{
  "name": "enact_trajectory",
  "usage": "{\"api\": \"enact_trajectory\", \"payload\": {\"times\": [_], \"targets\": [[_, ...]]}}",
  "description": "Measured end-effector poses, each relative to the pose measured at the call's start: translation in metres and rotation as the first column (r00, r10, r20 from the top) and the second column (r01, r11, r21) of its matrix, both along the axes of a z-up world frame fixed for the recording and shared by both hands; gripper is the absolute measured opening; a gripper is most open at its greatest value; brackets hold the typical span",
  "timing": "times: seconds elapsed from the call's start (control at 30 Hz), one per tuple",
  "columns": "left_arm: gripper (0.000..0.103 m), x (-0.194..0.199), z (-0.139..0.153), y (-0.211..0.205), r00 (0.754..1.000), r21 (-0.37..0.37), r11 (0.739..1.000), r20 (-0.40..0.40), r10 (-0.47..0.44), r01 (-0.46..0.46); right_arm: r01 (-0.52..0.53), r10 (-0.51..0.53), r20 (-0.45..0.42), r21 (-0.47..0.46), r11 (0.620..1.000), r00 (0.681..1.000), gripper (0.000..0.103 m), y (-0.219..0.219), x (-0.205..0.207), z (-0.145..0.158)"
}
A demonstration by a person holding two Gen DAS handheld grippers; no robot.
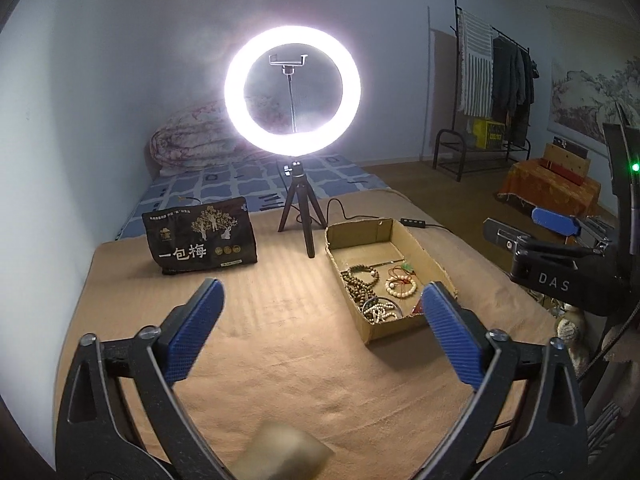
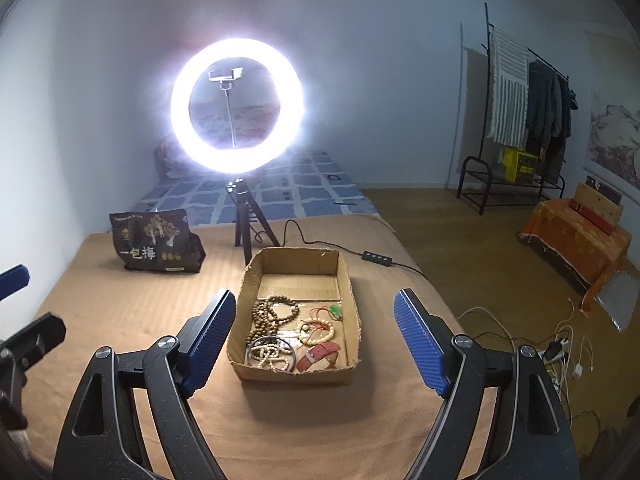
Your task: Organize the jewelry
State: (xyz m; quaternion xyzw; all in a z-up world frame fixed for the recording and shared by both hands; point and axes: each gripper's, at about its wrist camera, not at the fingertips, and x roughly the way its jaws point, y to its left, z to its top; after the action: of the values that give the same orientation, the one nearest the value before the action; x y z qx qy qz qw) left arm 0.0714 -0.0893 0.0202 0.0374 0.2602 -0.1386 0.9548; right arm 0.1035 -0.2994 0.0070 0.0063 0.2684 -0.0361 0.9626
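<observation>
— How did the two grippers stand?

— The left gripper (image 1: 320,312) pointed down over the tan cloth-covered table (image 1: 248,320), its blue-padded jaws spread wide with nothing between them. The right gripper (image 2: 314,320) was also open and empty, its jaws flanking the shallow brown cardboard box (image 2: 348,276) ahead.

— And the jewelry?

— The wooden and cream bead bracelets (image 2: 276,320) lay in the box's near end.

— The room?

— A glowing white ring light on a black tripod (image 2: 236,104) stood behind the box, a black snack bag (image 2: 154,242) left of it, and a bed beyond.
</observation>
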Motion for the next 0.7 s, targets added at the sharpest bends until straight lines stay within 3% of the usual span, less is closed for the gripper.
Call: {"api": "enact_trajectory", "payload": {"times": [0.27,0.7], "targets": [[0.103,-0.0027,-0.0006,-0.0073,1.0,0.033,0.999,0.026,0.013,-0.014,0.03,-0.03,0.011,0.01,1.0,1.0,0.082,-0.0056,-0.0014,-0.0001],[0.103,0.0004,-0.0026,-0.0077,1.0,0.027,1.0,0.008,0.003,-0.004,0.036,-0.036,0.005,-0.013,0.999,0.999,0.082,-0.0041,0.0004,-0.0026]]}}
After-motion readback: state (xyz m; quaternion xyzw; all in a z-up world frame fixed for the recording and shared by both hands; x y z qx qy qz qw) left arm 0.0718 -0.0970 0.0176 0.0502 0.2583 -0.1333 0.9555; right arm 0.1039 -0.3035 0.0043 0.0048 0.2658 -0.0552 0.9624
